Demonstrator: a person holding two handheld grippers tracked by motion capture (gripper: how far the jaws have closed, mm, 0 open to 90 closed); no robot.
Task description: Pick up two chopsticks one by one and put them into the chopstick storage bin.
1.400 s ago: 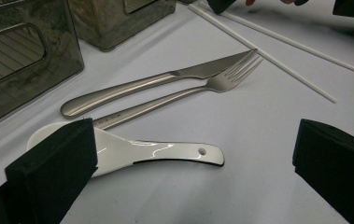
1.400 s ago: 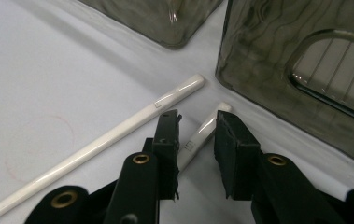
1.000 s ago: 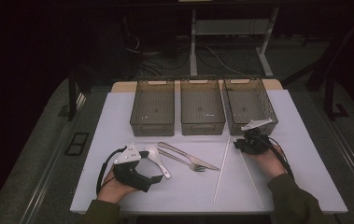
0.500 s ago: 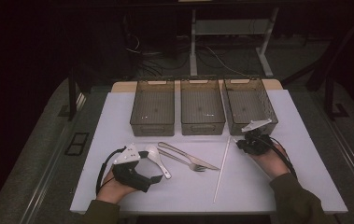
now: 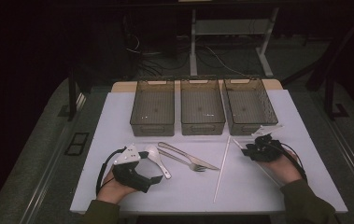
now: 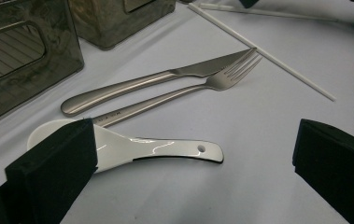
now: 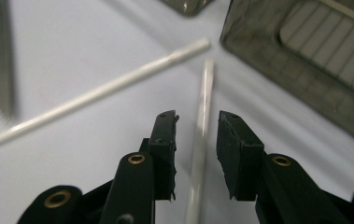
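While the right gripper (image 7: 197, 135) is held low over the bench (image 5: 258, 186), its fingers (image 7: 164, 140) are spread narrowly, a white stick (image 7: 201, 140) lying between them, unpinched. The left gripper (image 6: 188, 163) is spread wide, a white spoon (image 6: 132, 149) lying just beyond one finger, a knife (image 6: 165, 77) and fork (image 6: 188, 91) farther off.

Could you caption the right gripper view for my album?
Open right gripper straddles a white chopstick on the table.
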